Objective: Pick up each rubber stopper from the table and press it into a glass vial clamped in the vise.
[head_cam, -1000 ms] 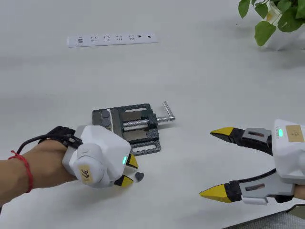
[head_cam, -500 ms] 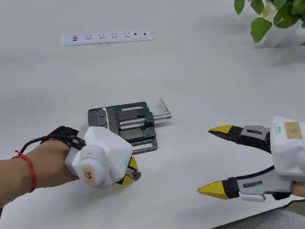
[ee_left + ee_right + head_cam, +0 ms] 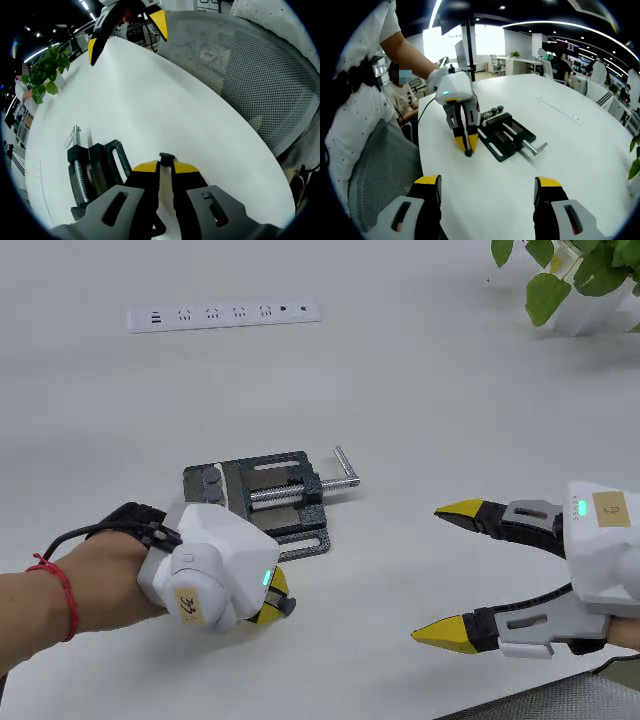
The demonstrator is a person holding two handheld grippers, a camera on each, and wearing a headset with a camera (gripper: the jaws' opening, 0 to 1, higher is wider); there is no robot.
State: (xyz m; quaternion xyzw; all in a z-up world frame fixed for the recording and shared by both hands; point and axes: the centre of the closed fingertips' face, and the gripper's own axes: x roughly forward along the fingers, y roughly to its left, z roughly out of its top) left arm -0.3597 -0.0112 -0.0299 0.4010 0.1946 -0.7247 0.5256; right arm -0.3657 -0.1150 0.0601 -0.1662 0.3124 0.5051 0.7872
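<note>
One rubber stopper [image 3: 166, 159] is sitting pinched in the left gripper's [image 3: 276, 598] tips beside the vise [image 3: 270, 502], ready for pressing in. Right gripper [image 3: 450, 573] is hovering wide, empty.

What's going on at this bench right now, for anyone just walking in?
Two handheld grippers are at work over a white table. The left gripper is shut on a small dark rubber stopper, low beside the vise. The right gripper hangs open off to the side, holding nothing.
</note>
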